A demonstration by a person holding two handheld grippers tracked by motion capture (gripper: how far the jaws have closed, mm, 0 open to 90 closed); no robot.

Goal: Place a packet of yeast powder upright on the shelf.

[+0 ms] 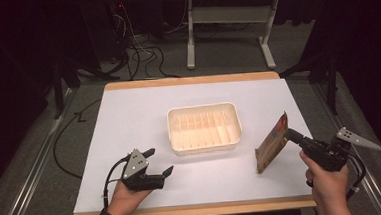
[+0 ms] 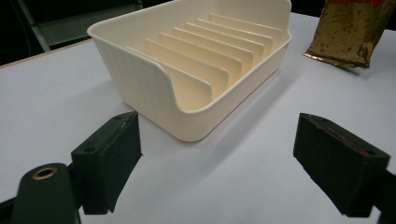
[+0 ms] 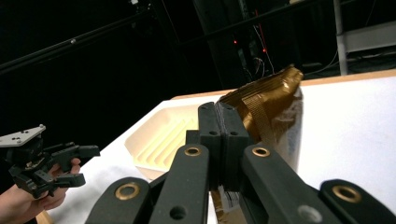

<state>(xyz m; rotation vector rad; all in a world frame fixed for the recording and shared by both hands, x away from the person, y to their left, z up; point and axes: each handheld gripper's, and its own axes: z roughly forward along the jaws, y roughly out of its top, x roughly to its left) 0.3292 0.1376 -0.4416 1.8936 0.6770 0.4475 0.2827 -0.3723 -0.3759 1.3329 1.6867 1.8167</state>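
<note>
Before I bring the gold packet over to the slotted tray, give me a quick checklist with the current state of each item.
1. Right claw shut on the packet: ok; the jaws pinch its top seal.
2. Packet clear of the table: cannot tell; its lower edge looks at or near the surface.
3. Tray slots free: ok; nothing sits between the dividers.
4. Path from packet to tray: ok; bare table between them.
5. Left claw out of the way: ok; open, holding nothing, in front of the tray's near left corner.
6. Packet lined up with the slots: not ok; it hangs at an angle to the right of the tray.
</note>
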